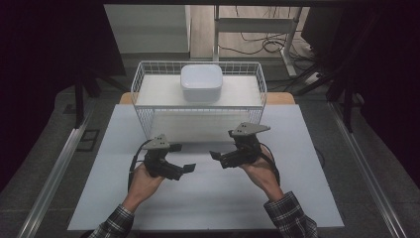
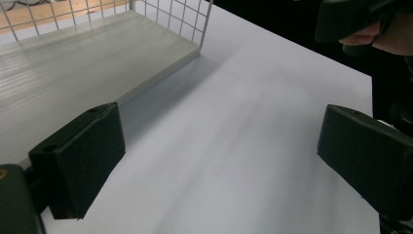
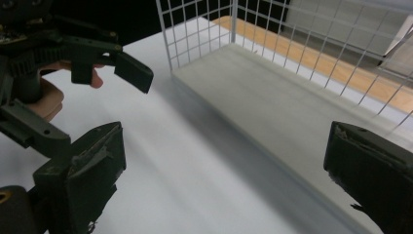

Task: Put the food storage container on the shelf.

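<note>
White wire basket [image 1: 198, 94] stands at the far side of the tabletop [image 1: 208, 198], and a white square bowl [image 1: 201, 82] sits inside it, near the back wall, approx. in the middle. Nothing has been gripped yet, so I judge the work is at its very start: the bowl is untouched in the basket, and both tools wait in front of it.

Left hand-held gripper [image 1: 189, 167] is held low over the tabletop w/ jaws spread wide and nothing between them; the left gripper view shows bare white surface between the two black pads. Right hand-held gripper [image 1: 215, 155] is the same: jaws wide apart, empty. The two point toward each other, tips near but apart, both just in front of the basket's front wall.

What is left, in my opinion, is all of it: reach in, take the bowl, bring it where it must go.

Room for moving: the front part of the tabletop is free on both sides of the hands. The basket has wire walls on all four sides, so entry is from above, over the front rim. The bowl is well apart from the side walls, but the back wall is close to it, which leaves less space there for a jaw.
</note>
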`<move>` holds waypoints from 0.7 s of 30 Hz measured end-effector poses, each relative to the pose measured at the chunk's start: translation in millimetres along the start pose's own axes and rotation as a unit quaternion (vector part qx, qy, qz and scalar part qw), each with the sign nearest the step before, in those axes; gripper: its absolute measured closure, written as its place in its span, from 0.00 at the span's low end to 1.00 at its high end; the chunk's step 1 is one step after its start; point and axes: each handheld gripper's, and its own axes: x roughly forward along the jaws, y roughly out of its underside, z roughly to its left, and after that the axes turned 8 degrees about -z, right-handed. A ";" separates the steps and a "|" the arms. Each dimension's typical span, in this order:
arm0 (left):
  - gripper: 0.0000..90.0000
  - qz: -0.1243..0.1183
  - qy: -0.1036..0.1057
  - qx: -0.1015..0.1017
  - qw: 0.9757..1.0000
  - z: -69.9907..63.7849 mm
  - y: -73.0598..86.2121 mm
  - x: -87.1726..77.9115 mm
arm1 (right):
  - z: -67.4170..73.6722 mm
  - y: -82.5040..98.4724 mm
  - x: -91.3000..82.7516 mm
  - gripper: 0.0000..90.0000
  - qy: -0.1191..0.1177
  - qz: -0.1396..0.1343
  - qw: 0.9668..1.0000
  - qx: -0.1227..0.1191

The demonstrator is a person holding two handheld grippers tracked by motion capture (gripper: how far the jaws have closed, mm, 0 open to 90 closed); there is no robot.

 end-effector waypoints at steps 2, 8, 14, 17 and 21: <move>0.03 0.001 0.005 -0.004 1.000 0.0 3.6 -0.3 | 2.1 4.5 -1.1 0.02 0.002 0.006 1.000 -0.005; 0.03 0.013 -0.002 0.009 1.000 -4.5 11.8 -5.8 | 4.3 13.0 -10.8 0.02 0.013 0.018 1.000 -0.019; 0.03 0.009 -0.011 0.011 1.000 -8.3 21.1 -19.3 | 3.6 20.4 -24.3 0.02 0.016 0.009 1.000 -0.011; 0.02 0.004 -0.008 0.017 1.000 -12.0 24.8 -25.3 | 3.9 24.3 -29.5 0.02 0.018 0.005 1.000 -0.006; 0.01 0.008 -0.013 0.032 0.999 -18.5 29.4 -29.5 | 4.9 31.7 -35.2 0.02 0.021 0.006 1.000 -0.003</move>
